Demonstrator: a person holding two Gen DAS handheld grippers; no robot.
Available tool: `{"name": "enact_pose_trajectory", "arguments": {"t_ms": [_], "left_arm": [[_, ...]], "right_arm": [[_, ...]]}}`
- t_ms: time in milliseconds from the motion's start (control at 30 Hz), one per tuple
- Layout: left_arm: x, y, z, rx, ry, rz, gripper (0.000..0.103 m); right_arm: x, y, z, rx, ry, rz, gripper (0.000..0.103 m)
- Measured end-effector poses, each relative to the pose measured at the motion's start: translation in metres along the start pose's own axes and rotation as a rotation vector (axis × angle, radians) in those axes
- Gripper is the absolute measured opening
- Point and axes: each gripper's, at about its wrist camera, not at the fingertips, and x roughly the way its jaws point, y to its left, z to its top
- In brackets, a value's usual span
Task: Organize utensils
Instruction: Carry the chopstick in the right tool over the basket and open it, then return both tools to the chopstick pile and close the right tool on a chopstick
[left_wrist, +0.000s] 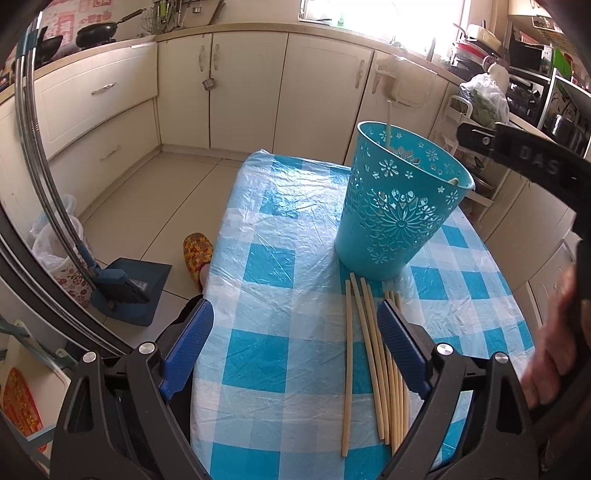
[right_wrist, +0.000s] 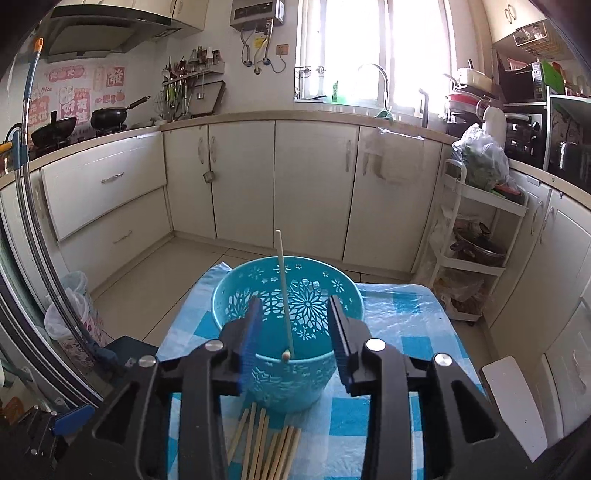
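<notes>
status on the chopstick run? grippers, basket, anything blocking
Right gripper open over the blue basket, one chopstick standing in it. Left gripper open, empty, above the chopsticks on the table. Nothing blocking.

Lower ends of the chopsticks (right_wrist: 266, 446) behind the right gripper (right_wrist: 293, 328); basket's (right_wrist: 288, 380) bottom unseen.

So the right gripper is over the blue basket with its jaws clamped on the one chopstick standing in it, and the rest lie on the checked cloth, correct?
Not quite: the right gripper is open. In the right wrist view the chopstick leans inside the blue basket, between the pads but touching neither. The rest of the chopsticks do lie on the checked cloth.
</notes>
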Motion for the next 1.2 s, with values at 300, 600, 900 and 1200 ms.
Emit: {"name": "enact_pose_trajectory", "arguments": {"t_ms": [300,600,900,1200], "left_arm": [[-0.007,-0.010,-0.005,0.026,0.010,0.007,0.086],[-0.015,-0.024,-0.008,0.066,0.009,0.010,0.086],[-0.016,-0.038,-0.013,0.103,0.019,0.020,0.087],[0.028,-0.026,-0.023,0.121,0.108,0.102,0.086]], "right_arm": [[-0.034,-0.007,-0.011,-0.003,-0.002,-0.024,0.041],[-0.057,-0.017,-0.018,0.013,-0.013,-0.025,0.042],[-0.064,-0.032,-0.029,0.048,-0.008,-0.022,0.044],[0.020,-0.063,-0.113,0.205,0.318,0.084,0.025]]}}
